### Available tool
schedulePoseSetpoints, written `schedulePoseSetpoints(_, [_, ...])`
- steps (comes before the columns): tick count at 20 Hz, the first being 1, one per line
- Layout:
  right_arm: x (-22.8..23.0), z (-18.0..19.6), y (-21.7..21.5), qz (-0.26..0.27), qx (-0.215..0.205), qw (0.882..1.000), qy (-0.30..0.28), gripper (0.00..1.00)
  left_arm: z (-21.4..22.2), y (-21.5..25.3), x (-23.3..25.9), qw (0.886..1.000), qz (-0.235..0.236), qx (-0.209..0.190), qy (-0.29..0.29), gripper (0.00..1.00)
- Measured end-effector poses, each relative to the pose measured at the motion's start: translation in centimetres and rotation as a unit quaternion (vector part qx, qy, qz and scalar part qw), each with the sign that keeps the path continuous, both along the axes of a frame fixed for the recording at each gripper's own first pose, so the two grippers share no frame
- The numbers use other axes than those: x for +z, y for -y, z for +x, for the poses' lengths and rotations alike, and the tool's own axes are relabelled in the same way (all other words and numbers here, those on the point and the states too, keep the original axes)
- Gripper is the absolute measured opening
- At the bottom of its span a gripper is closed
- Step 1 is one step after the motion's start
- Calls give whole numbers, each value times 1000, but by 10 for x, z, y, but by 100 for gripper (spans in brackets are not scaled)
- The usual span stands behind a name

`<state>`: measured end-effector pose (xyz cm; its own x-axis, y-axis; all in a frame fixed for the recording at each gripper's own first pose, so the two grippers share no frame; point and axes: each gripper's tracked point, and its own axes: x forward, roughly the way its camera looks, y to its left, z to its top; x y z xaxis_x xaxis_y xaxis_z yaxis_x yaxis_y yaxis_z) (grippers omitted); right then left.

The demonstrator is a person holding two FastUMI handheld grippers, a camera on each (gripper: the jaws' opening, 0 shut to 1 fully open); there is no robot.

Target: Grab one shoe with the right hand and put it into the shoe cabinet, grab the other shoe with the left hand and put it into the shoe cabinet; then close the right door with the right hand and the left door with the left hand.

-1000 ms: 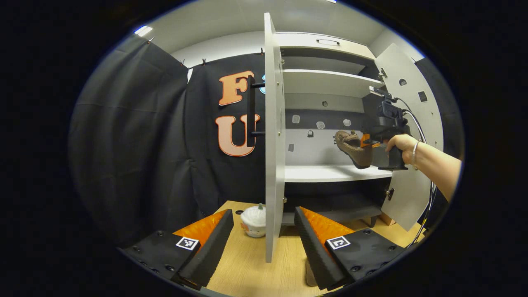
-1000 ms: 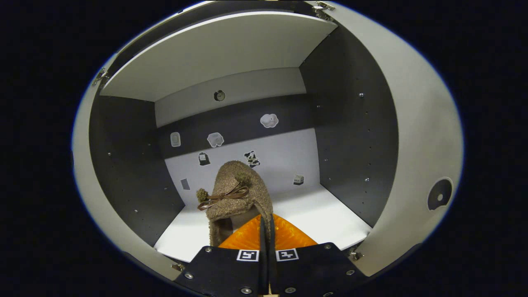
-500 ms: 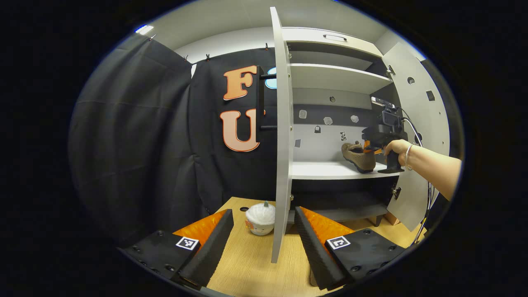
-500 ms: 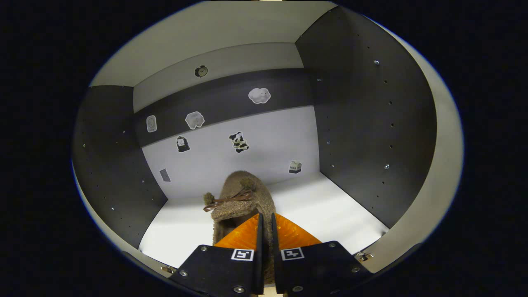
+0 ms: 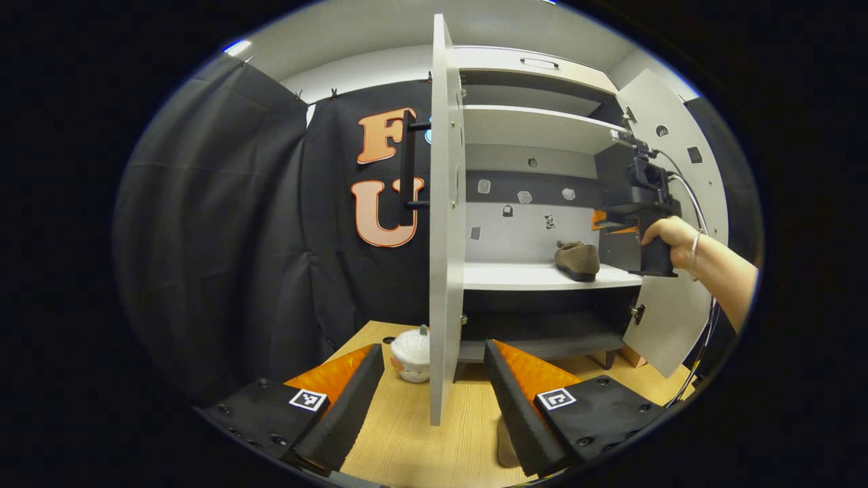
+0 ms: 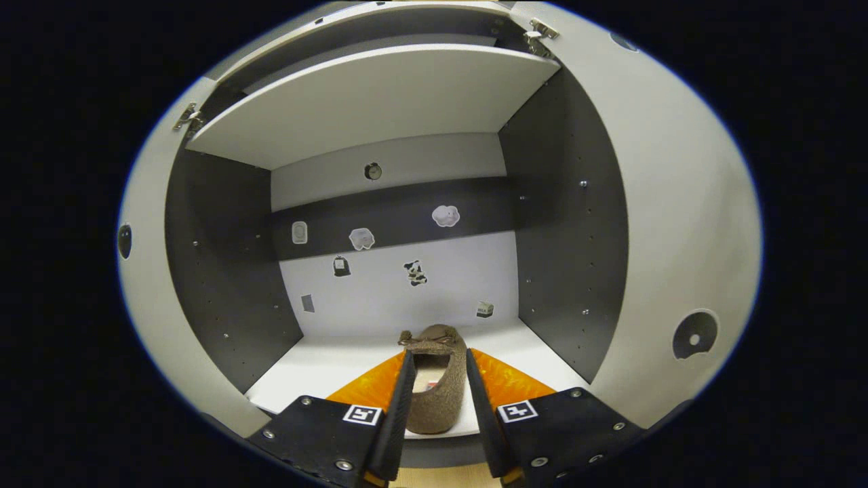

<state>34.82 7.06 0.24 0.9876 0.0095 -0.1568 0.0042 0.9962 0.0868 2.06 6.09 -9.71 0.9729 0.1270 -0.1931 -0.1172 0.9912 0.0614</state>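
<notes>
One shoe rests on the shoe cabinet shelf, between the right gripper's spread fingers. Soft and light, it likely grips best at the heel rim. Left gripper hangs spread below.

Looking into open cabinet compartment with dark side walls, white floor. Brown fuzzy slipper-style shoe flat on white shelf, heel nearest, toe with small bow toward back. Right gripper spread, fingers either side of shoe's heel, apart from it. Small stickers scattered on grey-and-dark back panel. White shelf board overhead. Pale door swung wide at right, round hinge cup on it.
</notes>
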Motion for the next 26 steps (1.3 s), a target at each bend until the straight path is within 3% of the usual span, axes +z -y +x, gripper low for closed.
schedulePoseSetpoints(5, [15, -73, 17, -12, -1, 999, 33, 79, -10, 24, -27, 999, -19, -26, -26, 96])
schedulePoseSetpoints(6, [18, -87, 22, -14, -1, 999, 40, 77, -9, 29, -34, 999, -24, -31, -34, 96])
schedulePoseSetpoints(10, [21, -135, 36, -16, -2, 999, 50, 89, -6, 43, -67, 997, -17, -43, -60, 97])
schedulePoseSetpoints(16, [16, -195, 64, -43, -9, 998, 55, 92, 5, 64, -136, 988, -31, -69, -136, 97])
schedulePoseSetpoints(22, [14, -230, 96, -28, -20, 998, 53, 92, 11, 90, -215, 966, -64, -85, -235, 98])
schedulePoseSetpoints(26, [10, -245, 117, -23, -33, 998, 52, 92, 13, 95, -261, 952, -51, -84, -288, 98])
